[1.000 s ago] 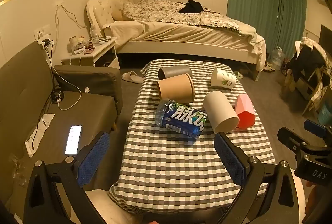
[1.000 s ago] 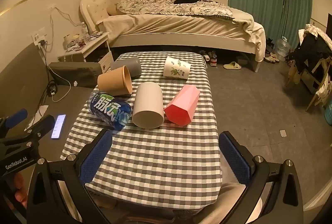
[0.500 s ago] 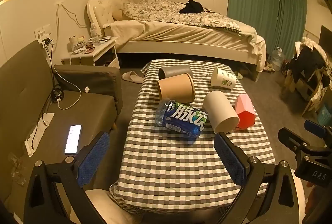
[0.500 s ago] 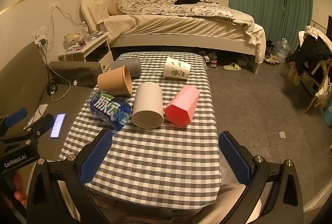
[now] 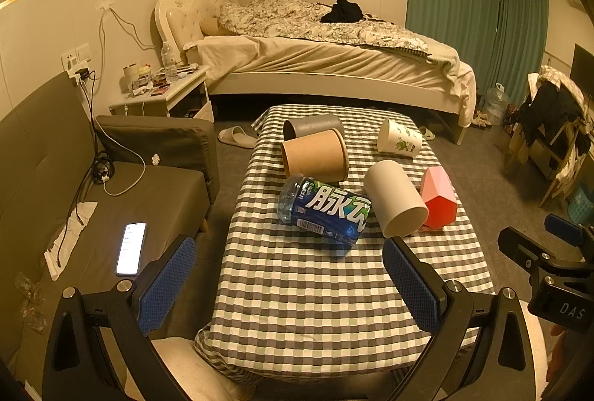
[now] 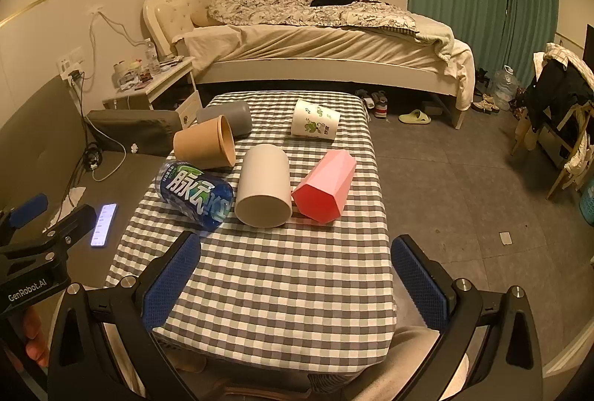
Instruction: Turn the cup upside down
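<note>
- Plastic-looking cups lie on their sides on the checked table (image 6: 267, 289): white cup (image 6: 264, 191), pink faceted cup (image 6: 323, 186), tan cup (image 6: 205, 148), grey cup (image 6: 226, 116), printed cup (image 6: 315, 120). Count: five cups.
- One blue bottle (image 6: 195, 194) lies touching the white cup's left side.
- Handling, judged: cups appear light, rigid, smooth-walled, liable to roll. Best hold is across the wall near mid-length, or one finger inside the rim.
- Left gripper (image 5: 289, 275): jaws wide, nothing held, short of the bottle.
- Right gripper (image 6: 297, 271): jaws wide, nothing held, near the table's front edge.
- Which cup is intended cannot be determined.
</note>
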{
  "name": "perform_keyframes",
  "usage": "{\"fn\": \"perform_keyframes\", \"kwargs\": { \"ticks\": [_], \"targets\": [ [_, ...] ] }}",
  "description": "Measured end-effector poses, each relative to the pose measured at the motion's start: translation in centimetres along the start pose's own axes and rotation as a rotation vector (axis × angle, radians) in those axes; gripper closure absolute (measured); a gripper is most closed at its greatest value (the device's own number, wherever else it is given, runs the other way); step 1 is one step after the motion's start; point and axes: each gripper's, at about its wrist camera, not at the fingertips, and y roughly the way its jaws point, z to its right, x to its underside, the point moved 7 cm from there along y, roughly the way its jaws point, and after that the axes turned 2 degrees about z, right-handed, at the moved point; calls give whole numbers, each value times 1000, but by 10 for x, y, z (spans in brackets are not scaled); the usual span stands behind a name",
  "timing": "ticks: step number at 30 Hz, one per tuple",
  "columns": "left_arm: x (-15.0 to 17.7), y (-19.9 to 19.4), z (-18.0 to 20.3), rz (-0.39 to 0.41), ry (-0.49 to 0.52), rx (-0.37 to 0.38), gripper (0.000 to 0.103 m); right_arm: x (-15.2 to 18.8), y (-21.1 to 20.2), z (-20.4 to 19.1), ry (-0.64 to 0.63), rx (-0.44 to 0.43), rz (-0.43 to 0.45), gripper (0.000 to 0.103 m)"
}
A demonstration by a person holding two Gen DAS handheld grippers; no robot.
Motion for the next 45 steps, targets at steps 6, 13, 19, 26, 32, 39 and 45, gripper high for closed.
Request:
{"fn": "perform_keyframes", "kwargs": {
  "ticks": [6, 13, 19, 26, 32, 39, 45],
  "targets": [
    [0, 0, 0, -1, 1, 0, 0, 1, 0, -1, -2, -1, -1, 0],
    [1, 0, 0, 0, 1, 0, 0, 1, 0, 0, 0, -2, -1, 0],
    [1, 1, 0, -2, 2, 0, 0, 2, 1, -1, 1, -2, -2, 0],
    [1, 1, 0, -2, 3, 1, 0, 2, 1, -1, 0, -2, -2, 0],
    [1, 1, 0, -3, 2, 0, 0, 2, 1, -1, 0, -2, -3, 0],
    [0, 1, 0, -3, 2, 1, 0, 1, 1, -1, -1, -2, -3, 0],
    [6, 3, 0, -2, 4, 1, 0, 1, 1, -1, -2, -1, -3, 0]
  ]
}}
